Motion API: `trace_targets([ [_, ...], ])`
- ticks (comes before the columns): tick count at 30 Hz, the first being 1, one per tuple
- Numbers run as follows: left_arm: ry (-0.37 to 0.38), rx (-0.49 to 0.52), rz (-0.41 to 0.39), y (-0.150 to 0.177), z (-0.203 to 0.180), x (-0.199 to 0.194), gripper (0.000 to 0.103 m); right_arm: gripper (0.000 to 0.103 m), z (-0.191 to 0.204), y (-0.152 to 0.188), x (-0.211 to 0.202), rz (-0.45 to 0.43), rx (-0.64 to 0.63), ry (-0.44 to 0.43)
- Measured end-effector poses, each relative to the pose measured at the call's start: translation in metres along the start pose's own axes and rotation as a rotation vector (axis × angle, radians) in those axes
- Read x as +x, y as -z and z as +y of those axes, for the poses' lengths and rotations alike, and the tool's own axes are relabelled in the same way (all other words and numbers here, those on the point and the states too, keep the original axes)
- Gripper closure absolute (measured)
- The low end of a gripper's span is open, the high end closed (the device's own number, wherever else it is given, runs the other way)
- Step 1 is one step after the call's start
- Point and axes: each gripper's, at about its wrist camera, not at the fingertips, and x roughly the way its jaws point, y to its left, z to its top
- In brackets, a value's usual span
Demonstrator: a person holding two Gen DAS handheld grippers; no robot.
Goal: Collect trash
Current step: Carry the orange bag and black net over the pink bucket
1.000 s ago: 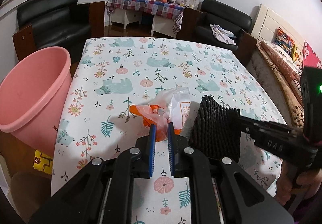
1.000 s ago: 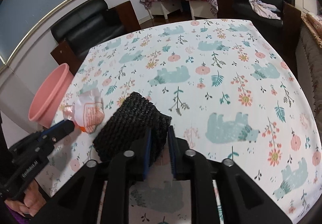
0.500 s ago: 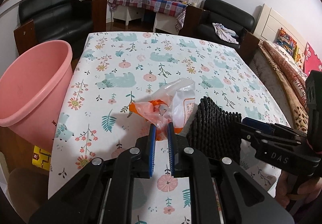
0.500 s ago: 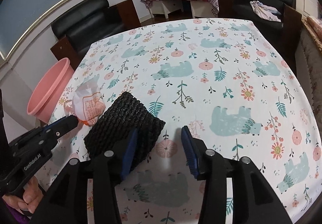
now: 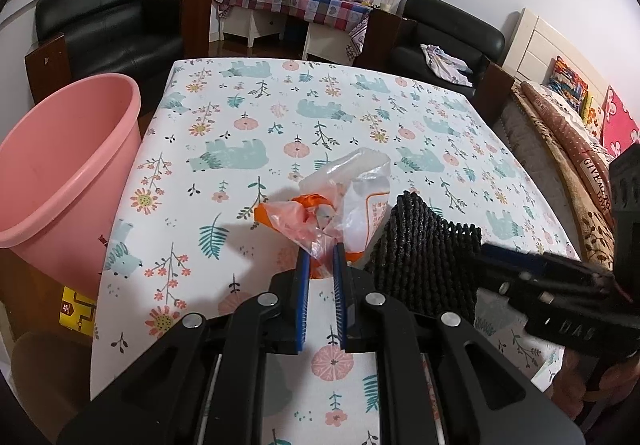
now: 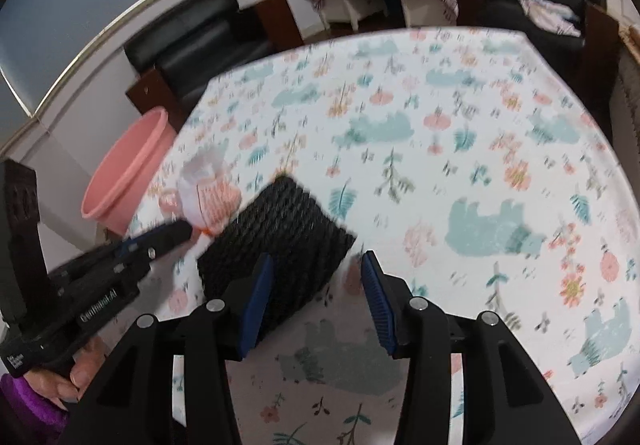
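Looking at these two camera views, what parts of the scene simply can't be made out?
- Inside of the pink plastic bucket: left wrist view shows only its upper wall; bottom cut off by its rim.
- Print on the crumpled clear-and-orange plastic bag: too small, creased; blurred in the right wrist view.
- Underside of the black woven mat: hidden by its own fold.
- Tablecloth pattern: motion-blurred in the right view.

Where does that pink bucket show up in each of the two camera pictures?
Left wrist view: the pink bucket fills the left edge, large, standing beside the table's left side.
Right wrist view: the pink bucket is small, at middle left, past the table's far left edge.
Shared landmark: the crumpled plastic bag lies on the flowered tablecloth, between the bucket and the black woven mat.
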Motion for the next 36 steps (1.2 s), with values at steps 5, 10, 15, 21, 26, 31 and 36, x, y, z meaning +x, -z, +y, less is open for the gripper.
trace_targets([
  [5, 0.002, -0.001, -0.001, 0.001, 0.001, 0.000, 0.092, 0.076, 0.008, 0.001, 0.003, 0.017, -0.035, -0.005],
  [10, 0.006, -0.007, -0.017, 0.001, 0.002, -0.004, 0.092, 0.093, 0.014, 0.001, 0.000, -0.001, -0.054, -0.011],
  [15, 0.002, 0.010, -0.082, -0.003, 0.002, -0.018, 0.092, 0.093, 0.021, -0.004, -0.009, -0.060, -0.090, 0.006],
  [21, -0.025, 0.017, -0.163, -0.016, 0.009, -0.041, 0.092, 0.093, 0.040, -0.022, -0.026, -0.150, -0.140, -0.005],
  [26, -0.081, -0.030, -0.213, -0.031, 0.031, -0.061, 0.092, 0.093, 0.066, -0.049, -0.034, -0.213, -0.193, -0.035],
  [31, -0.170, -0.099, -0.254, -0.043, 0.065, -0.078, 0.092, 0.093, 0.102, -0.075, -0.031, -0.259, -0.252, -0.077],
  [36, -0.273, -0.151, -0.277, -0.049, 0.099, -0.090, 0.092, 0.093, 0.140, -0.093, -0.020, -0.289, -0.296, -0.109],
])
